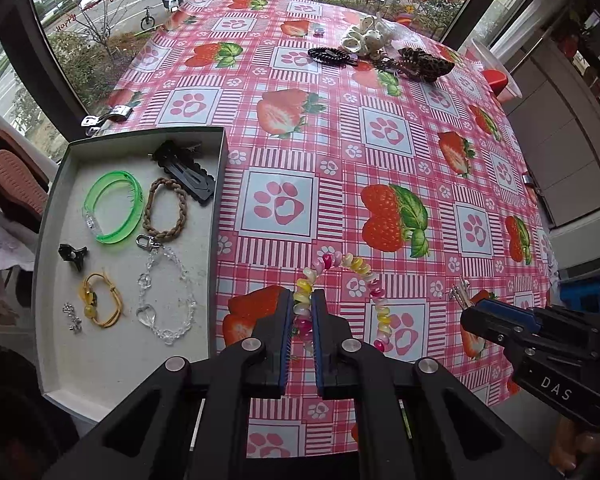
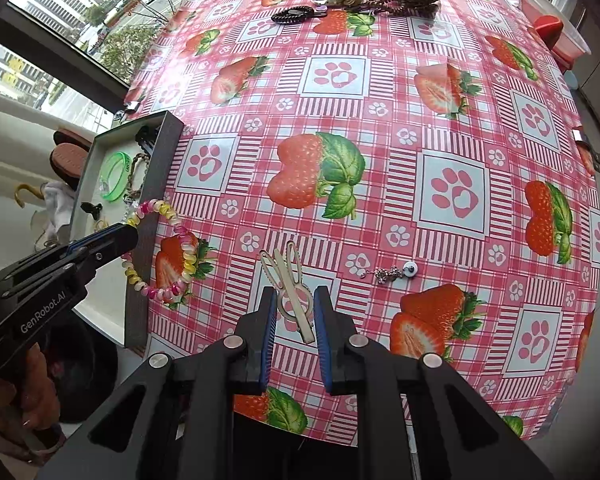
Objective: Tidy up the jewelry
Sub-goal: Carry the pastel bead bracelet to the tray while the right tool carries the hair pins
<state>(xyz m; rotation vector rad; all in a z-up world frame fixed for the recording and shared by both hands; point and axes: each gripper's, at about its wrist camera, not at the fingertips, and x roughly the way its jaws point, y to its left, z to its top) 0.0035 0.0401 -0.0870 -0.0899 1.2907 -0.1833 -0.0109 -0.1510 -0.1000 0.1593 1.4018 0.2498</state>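
Left wrist view shows the left gripper (image 1: 302, 312) closed on a coiled hair tie (image 1: 342, 276) of pink, yellow and white loops, which hangs in an arc from the pads above the tablecloth (image 1: 380, 168). It is pinched at one side of the ring, probably so the rest can drape free and drop cleanly into the box. That box (image 1: 216, 208), a shallow grey tray with a white floor, sits at the table's left edge, just beside the held tie, and already carries a green bangle (image 1: 114, 208), a braided brown band (image 1: 166, 210), a black clip (image 1: 188, 174), a clear bead bracelet (image 1: 166, 300) and a yellow cord bracelet (image 1: 102, 300), laid apart rather than heaped.

Right wrist view has the right gripper (image 2: 295, 312) with its jaws narrowed around a pale hair clip (image 2: 290, 284) near the table's near edge; whether the pads actually press it I cannot tell. A small silver chain (image 2: 388, 272) lies just to the clip's right.

At the far edge wait a dark hair tie (image 1: 328, 56), a cream scrunchie (image 1: 360, 38) and a leopard-print clip (image 1: 426, 64). The cloth is glossy plastic, printed with strawberries and paw marks. Beyond it a large window looks onto a street with parked cars.
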